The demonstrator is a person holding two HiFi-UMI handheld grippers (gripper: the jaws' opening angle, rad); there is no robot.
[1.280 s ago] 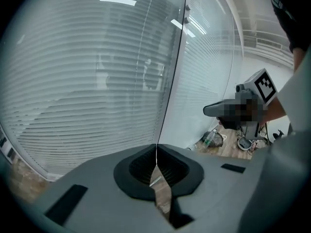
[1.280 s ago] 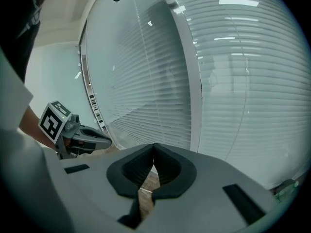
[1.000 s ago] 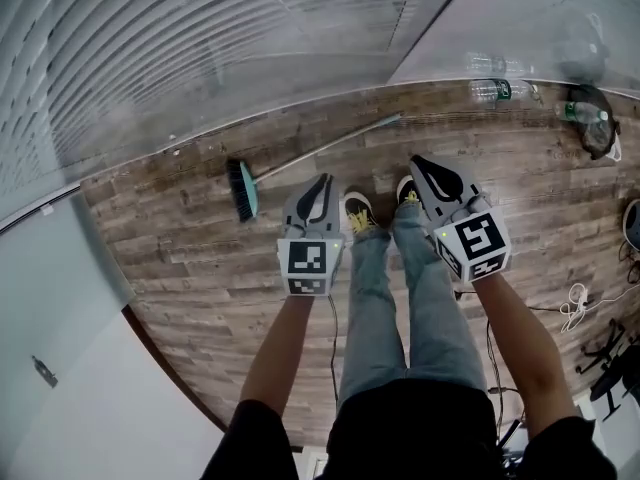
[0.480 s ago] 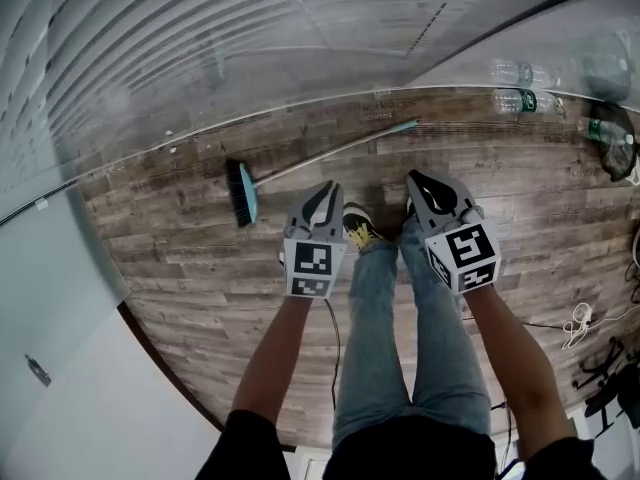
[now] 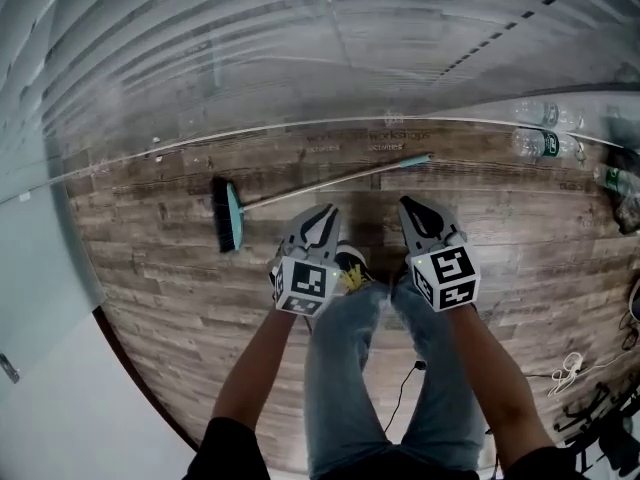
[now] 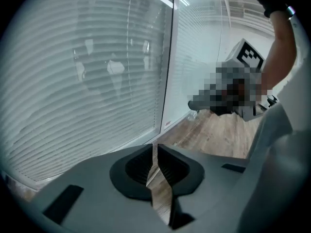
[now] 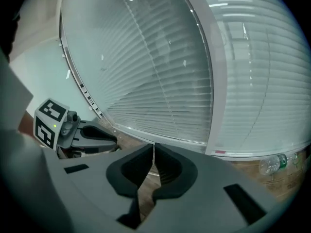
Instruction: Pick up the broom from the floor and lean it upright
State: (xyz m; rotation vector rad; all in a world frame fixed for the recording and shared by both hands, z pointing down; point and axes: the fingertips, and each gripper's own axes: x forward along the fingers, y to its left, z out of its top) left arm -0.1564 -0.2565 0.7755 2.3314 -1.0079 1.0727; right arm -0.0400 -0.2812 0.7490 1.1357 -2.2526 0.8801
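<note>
The broom [image 5: 300,189] lies flat on the wooden floor, its teal and black head [image 5: 229,216] at the left and the teal end of its thin handle [image 5: 412,160] at the right. Both grippers hang above the floor on the near side of the handle, over the person's shoes. My left gripper [image 5: 322,211] is shut and holds nothing; in the left gripper view its jaws [image 6: 155,152] meet with only floor behind them. My right gripper [image 5: 407,205] is likewise shut and holds nothing, its jaws [image 7: 153,152] closed in the right gripper view. Neither touches the broom.
A glass wall with blinds [image 5: 300,48] runs along the far side of the floor. Plastic bottles [image 5: 545,143] lie at the right by the glass. Cables [image 5: 575,368] sit on the floor at the lower right. A pale wall panel [image 5: 60,388] fills the left.
Both grippers have dropped toward the floor and now sit lower in the picture. The head has tipped forward, so the broom looks closer to the grippers. The jaws stayed shut.
</note>
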